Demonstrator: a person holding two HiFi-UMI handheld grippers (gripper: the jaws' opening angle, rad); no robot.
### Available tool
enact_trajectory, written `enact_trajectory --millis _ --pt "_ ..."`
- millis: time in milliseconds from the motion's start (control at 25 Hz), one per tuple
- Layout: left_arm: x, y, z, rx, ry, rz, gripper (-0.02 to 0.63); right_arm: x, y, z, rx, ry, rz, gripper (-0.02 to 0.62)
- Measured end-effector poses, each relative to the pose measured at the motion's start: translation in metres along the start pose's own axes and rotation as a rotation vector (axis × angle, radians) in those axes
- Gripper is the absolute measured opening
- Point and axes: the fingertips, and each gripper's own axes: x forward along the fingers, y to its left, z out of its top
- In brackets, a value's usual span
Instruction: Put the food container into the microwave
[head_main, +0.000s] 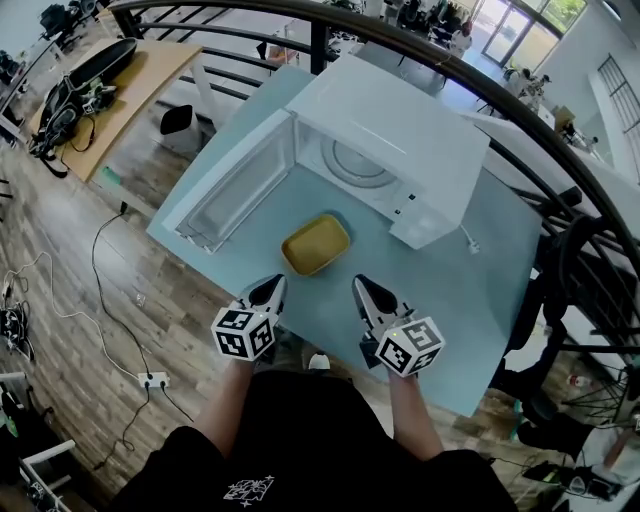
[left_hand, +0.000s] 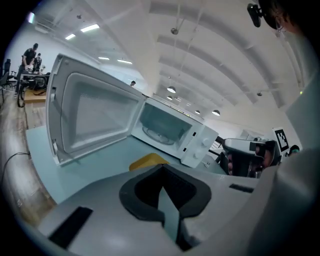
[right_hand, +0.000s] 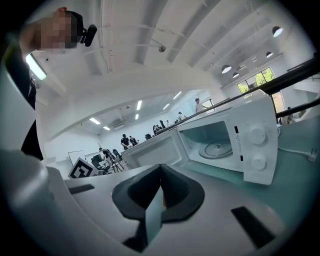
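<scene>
Teal table (head_main: 478, 292), frame centre: container (head_main: 316, 243) sits before the open microwave (head_main: 400, 122), ready for loading; left gripper (head_main: 268, 289) and right gripper (head_main: 366, 288) below, closed, empty.

Noted grey-brown wood-plank floor (head_main: 60, 250), with loose cables (head_main: 93, 265) and a white power strip (head_main: 153, 380) lying on it. Recorded pale blue table (head_main: 470, 310) beside curved black railing (head_main: 318, 45). Observed wooden desk (head_main: 140, 80) far left, white bin (head_main: 177, 122) near it. Logged bright windows (head_main: 520, 30) at far end, white ribbed ceiling (left_hand: 210, 55), round lamps (right_hand: 227, 68) and strip lights (right_hand: 139, 105) lit.
</scene>
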Motion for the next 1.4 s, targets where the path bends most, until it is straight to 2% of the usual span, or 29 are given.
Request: enact_trajectory --millis 120,320,520,840,1040,1400 --pt "0.014 0.011 -0.012 -0.011 0.032 0.007 0.008 0.016 -0.005 -0.011 0.017 0.028 0.008 0.006" --pt "0.034 0.028 -0.032 -0.100 0.067 0.023 0.008 0.035 -0.011 -0.029 0.053 0.070 0.019 0.006" --pt "0.049 0.046 -0.042 -0.149 0.083 0.025 0.008 0.050 -0.017 -0.038 0.063 0.087 0.015 0.006" --pt "0.067 0.057 -0.052 -0.245 0.096 -0.008 0.011 0.065 -0.024 -0.050 0.090 0.110 -0.001 0.006" --pt "0.076 0.065 -0.057 -0.355 0.090 -0.018 0.052 0.070 -0.031 -0.051 0.098 0.113 -0.019 0.006" --pt "0.088 0.068 -0.062 -0.428 0.106 -0.026 0.086 0.069 -0.041 -0.054 0.114 0.117 -0.046 0.006"
